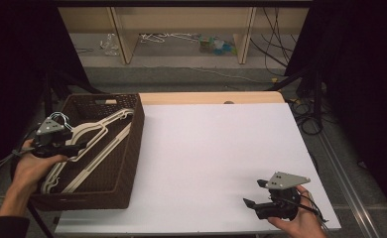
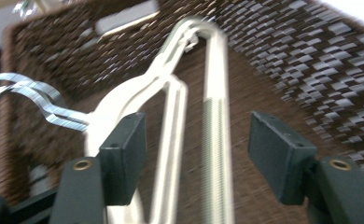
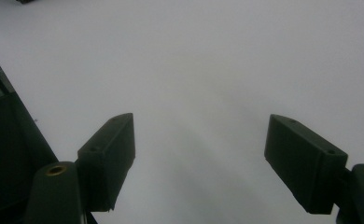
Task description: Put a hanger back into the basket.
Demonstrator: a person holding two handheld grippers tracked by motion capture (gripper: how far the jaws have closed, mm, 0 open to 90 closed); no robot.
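Over basket (image 1: 132,148), left gripper (image 2: 196,149) spread wide around hangers (image 2: 171,107), ready for grasping; right gripper (image 1: 255,194) released, parked over table (image 1: 211,148).

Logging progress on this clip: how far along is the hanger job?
Done: nothing looks moved yet; the white table top bears no hanger. In hand: the left gripper is open over the cream hangers in the brown wicker basket, jaws either side of their bars, not closed. The right gripper is open above the table. Left: grasping and, probably, lifting a hanger out.
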